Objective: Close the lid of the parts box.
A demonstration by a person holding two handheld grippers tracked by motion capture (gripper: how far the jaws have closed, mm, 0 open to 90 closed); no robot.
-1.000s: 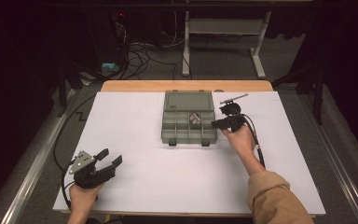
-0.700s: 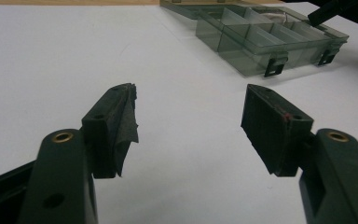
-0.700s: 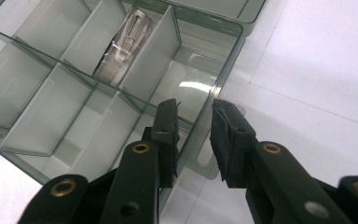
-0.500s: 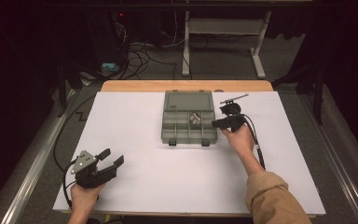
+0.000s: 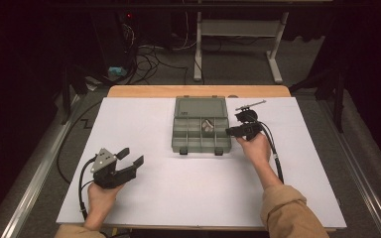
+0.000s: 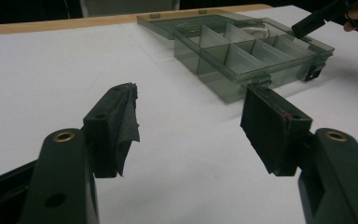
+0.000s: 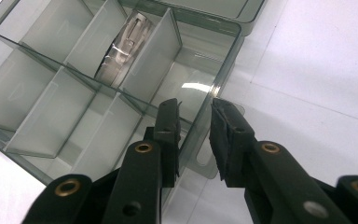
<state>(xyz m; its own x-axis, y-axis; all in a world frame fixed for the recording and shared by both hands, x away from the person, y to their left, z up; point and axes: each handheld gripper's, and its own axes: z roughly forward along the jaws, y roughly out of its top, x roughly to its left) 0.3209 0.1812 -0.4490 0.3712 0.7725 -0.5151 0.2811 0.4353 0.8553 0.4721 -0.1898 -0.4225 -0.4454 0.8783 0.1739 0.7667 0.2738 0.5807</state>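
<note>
The see-through box (image 5: 200, 130) sits in the middle of the table (image 5: 144, 119), toward the far side. Its lid lies flat open behind it. Its long side runs left to right.

The right hand-held gripper (image 5: 230, 131) is right at the box's right end. In the right gripper view, its two jaws stand a little way apart with the box's right wall (image 7: 214, 112) between them. One jaw is inside the box and one is outside. I cannot tell if the pads press on the wall yet. The small tab (image 7: 204, 161) on that wall lies just under the jaws. A shiny metal thing (image 7: 121, 51) rests in a far compartment, up and to the left of these jaws.

The left hand-held gripper (image 5: 130, 159) is well apart from the box, near the front left of the table. Its jaws are wide open and hold nothing. From it, the box lies far and to the right, and its jaws point that way.

So the right hand is much nearer. I think the next move turns on that right wall.
</note>
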